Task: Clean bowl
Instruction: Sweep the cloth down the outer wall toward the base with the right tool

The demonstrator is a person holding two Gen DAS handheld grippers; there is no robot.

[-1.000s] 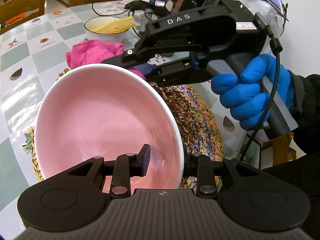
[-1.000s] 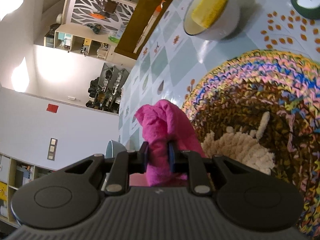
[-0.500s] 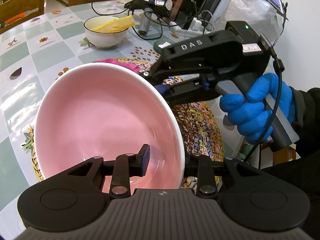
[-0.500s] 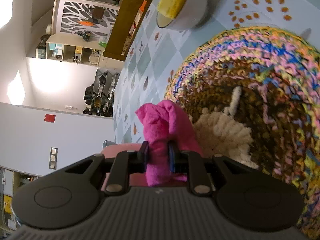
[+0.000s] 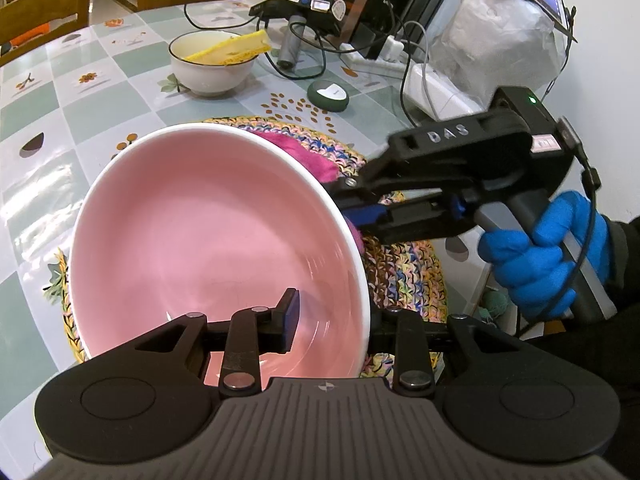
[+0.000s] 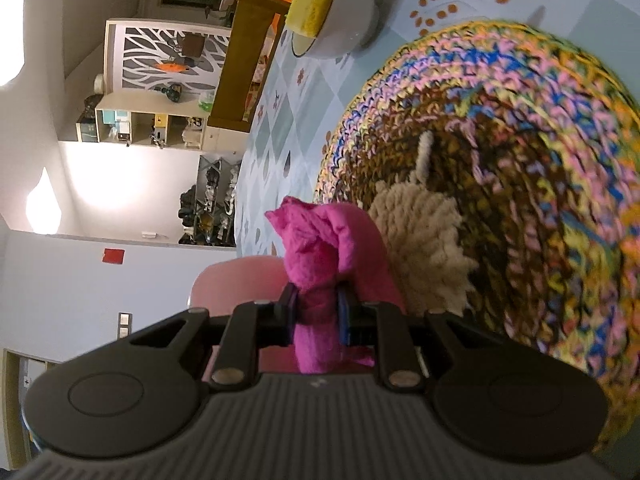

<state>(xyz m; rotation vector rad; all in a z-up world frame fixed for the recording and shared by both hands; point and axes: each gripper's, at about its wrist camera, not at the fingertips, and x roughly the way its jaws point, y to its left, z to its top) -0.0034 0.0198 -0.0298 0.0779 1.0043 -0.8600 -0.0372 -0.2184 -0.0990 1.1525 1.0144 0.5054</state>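
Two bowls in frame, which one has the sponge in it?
The small white bowl farther back on the table, with the yellow sponge leaning out of it. The big pink bowl, held tilted at its rim by the left gripper, is empty.

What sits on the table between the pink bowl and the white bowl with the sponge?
Left wrist view: only the far edge of the crocheted mat and bare checked tablecloth between pink bowl and white bowl.

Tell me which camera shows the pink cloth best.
The right wrist view. There the pink cloth stands bunched between the right claw's pads, close and unobstructed. The left wrist view shows only slivers of it behind the pink bowl's far rim, beside the right claw.
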